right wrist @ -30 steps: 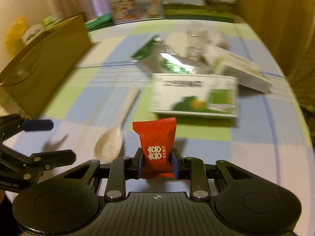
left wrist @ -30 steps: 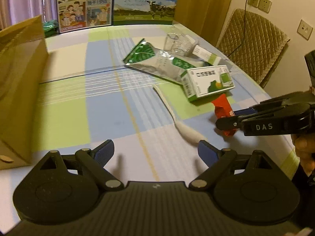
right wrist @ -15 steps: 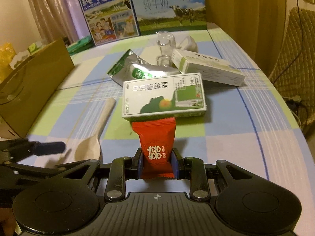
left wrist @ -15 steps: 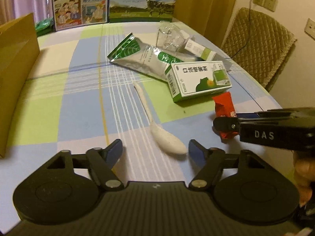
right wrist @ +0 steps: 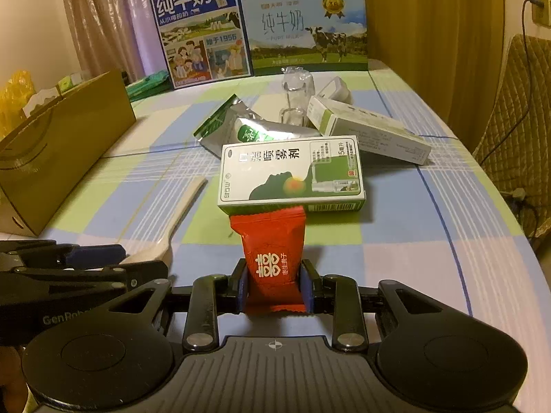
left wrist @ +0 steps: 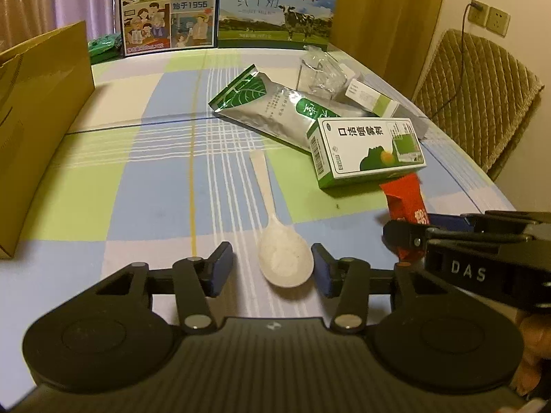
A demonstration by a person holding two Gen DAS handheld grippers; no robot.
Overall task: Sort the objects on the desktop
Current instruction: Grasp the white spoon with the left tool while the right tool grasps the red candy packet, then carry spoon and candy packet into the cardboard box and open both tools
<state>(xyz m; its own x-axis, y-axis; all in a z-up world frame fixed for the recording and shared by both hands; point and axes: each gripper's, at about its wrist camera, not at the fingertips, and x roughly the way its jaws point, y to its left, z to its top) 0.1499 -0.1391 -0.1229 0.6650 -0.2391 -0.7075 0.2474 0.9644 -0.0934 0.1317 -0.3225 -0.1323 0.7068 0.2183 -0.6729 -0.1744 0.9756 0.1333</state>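
My right gripper (right wrist: 274,290) is shut on a red candy packet (right wrist: 270,251), which stands up between its pads; the same packet (left wrist: 404,198) shows at the right of the left wrist view, held by the right gripper (left wrist: 409,237). My left gripper (left wrist: 272,270) is open, its blue pads on either side of the bowl of a white plastic spoon (left wrist: 284,258) that lies on the checked tablecloth. The spoon's handle (right wrist: 179,206) points away from me. A green and white medicine box (right wrist: 292,175) lies just beyond the candy.
A silver and green foil pouch (left wrist: 272,110), a clear plastic cup (left wrist: 318,75) and a long white box (right wrist: 368,130) lie behind the medicine box. A brown paper bag (left wrist: 38,130) stands at the left, two milk cartons (right wrist: 203,31) at the back, a wicker chair (left wrist: 478,96) at the right.
My left gripper has moved forward and rightward until the spoon's bowl lies between its open pads. The right gripper keeps hold of the red candy packet and has steadied near the medicine box.
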